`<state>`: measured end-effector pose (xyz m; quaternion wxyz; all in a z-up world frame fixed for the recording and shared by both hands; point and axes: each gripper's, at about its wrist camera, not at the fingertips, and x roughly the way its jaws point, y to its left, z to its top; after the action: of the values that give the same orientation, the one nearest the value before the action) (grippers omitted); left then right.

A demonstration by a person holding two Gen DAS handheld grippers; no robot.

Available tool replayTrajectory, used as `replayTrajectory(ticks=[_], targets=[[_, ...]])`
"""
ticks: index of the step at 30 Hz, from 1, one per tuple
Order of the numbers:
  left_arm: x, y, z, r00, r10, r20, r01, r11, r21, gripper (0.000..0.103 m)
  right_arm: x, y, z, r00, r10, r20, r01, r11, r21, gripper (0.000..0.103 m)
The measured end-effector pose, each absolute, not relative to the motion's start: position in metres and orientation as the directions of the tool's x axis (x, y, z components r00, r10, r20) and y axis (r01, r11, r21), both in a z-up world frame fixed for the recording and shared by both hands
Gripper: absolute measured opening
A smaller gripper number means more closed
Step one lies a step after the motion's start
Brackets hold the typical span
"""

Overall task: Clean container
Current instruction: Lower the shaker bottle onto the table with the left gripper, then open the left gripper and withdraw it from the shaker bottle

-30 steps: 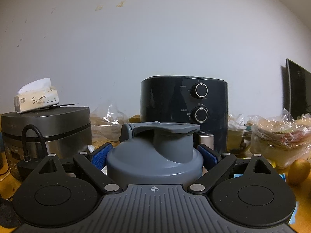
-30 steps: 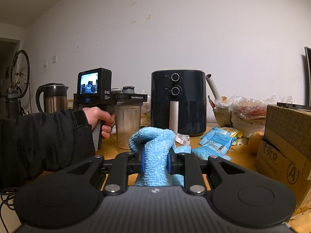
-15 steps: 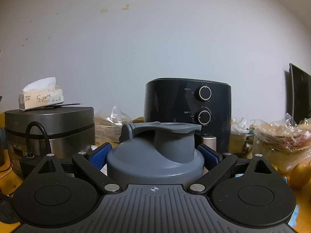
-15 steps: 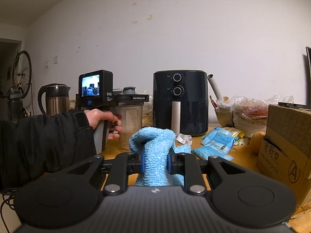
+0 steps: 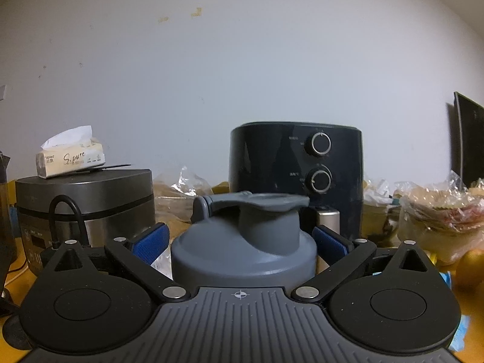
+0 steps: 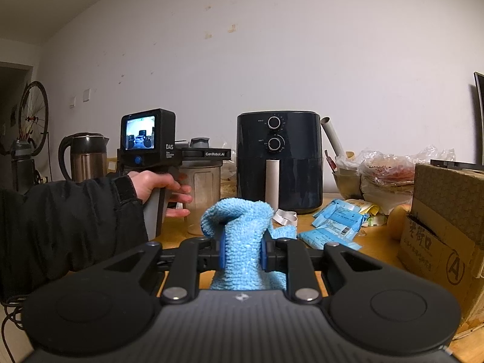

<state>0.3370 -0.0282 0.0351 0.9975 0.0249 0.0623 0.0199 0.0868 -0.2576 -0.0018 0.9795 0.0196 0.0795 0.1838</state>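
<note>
A translucent shaker container (image 6: 203,195) with a grey flip-top lid (image 5: 243,242) stands on the wooden table. My left gripper (image 5: 240,237) reaches around the lid. Its blue pads (image 5: 151,239) stand close beside the lid on either side, slightly apart from it, so the gripper is open. In the right wrist view a hand (image 6: 157,183) holds this gripper (image 6: 205,153), its fingers stretched out from the handle. My right gripper (image 6: 241,249) is shut on a light blue cloth (image 6: 242,227), in front of and to the right of the container.
A dark air fryer (image 6: 278,160) stands behind the container. A rice cooker (image 5: 84,202) with a tissue pack on it and a kettle (image 6: 86,155) are to the left. Blue packets (image 6: 335,222), bagged food (image 6: 387,172) and a cardboard box (image 6: 447,220) crowd the right.
The left gripper's jaws have eased a little wider around the lid, and the hand's fingers have stretched out from the handle. The right gripper and the cloth have not moved.
</note>
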Motion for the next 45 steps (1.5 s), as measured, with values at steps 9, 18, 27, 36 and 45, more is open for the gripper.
replayTrajectory(ticks=[9,18,27,36,45], targets=[[0.32,-0.029,0.029,0.989,0.044,-0.144,-0.036,0.997,0.062,0.103,0.083,-0.263,0.0,0.923,0.357,-0.144,-0.349,0.934,0.075,0.019],[0.298,-0.03,0.031,0.984,0.063,-0.167,-0.05,0.996,0.077,0.103,0.08,-0.263,0.002,0.922,0.362,-0.141,-0.354,0.932,0.076,0.019],[0.268,-0.032,0.038,0.988,0.037,-0.151,-0.027,0.997,0.07,0.103,0.079,-0.261,0.004,0.917,0.372,-0.142,-0.365,0.928,0.077,0.019],[0.241,-0.034,0.042,0.988,0.028,-0.149,-0.019,0.998,0.06,0.103,0.076,-0.26,0.006,0.915,0.378,-0.142,-0.371,0.926,0.076,0.019],[0.204,-0.037,0.044,0.989,0.022,-0.143,-0.014,0.998,0.058,0.103,0.071,-0.261,0.006,0.912,0.383,-0.148,-0.376,0.924,0.074,0.019]])
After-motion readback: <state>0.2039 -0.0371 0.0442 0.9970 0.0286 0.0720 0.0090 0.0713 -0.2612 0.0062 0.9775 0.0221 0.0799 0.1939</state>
